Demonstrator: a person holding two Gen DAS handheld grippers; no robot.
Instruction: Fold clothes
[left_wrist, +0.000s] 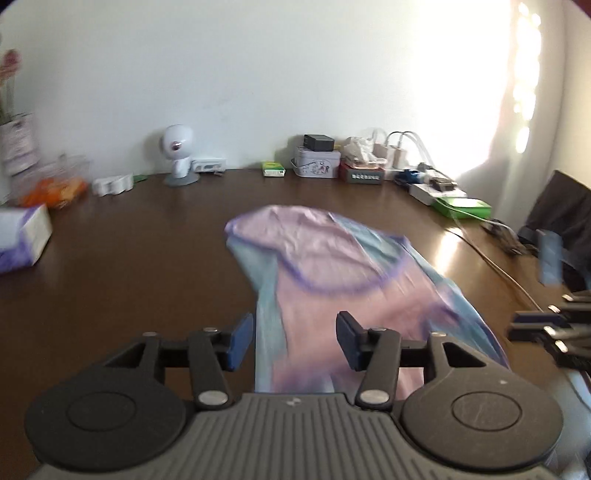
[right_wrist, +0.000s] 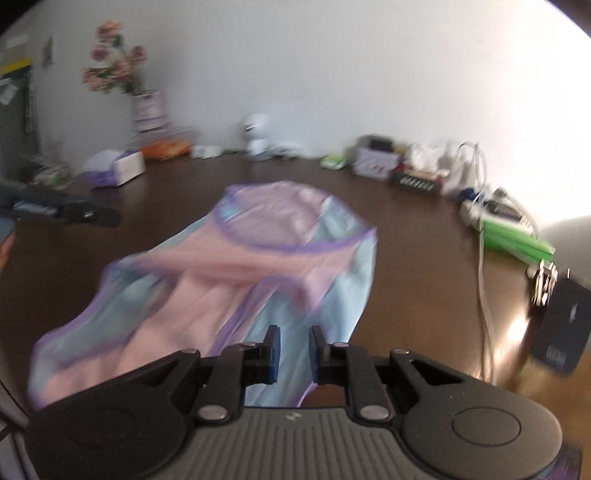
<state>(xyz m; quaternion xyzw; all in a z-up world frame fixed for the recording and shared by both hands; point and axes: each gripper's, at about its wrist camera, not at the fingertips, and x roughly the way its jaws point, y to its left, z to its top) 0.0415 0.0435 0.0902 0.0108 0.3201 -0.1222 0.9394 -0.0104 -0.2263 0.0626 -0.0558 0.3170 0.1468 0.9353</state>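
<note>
A pink and pale-blue garment (left_wrist: 325, 280) with purple trim lies crumpled in the middle of a dark wooden tabletop (left_wrist: 129, 258), its near end cut off behind both gripper bodies; motion blur smears its folds, so what kind of garment it is cannot be made out.

Left of the garment, a white-and-purple tissue box (left_wrist: 22, 236) sits half out of frame in the left wrist view. Beyond it, blurred orange packets (left_wrist: 55, 192) and a vase of pink flowers (right_wrist: 118, 70) stand against the white wall. Behind the garment, along the wall, a small round white camera (left_wrist: 177, 155) stands on its base, then a green box (left_wrist: 273, 169), a tin (left_wrist: 317, 162) with a black block on top, and a cluster of plugs and white cables (left_wrist: 395, 151), hard to tell apart against the window glare. Right of the garment lie a green flat pack (left_wrist: 465, 206) and a cord trailing across the wood.

The left gripper (left_wrist: 293, 341) hovers over the garment's near end, jaws spread wide, cloth showing in the gap but not pinched. The right gripper (right_wrist: 294, 354) is over the blue edge, jaws parted by a narrow gap; blur leaves it unclear whether the pads touch the fabric. Each gripper shows at the other view's edge, dark and smeared.
</note>
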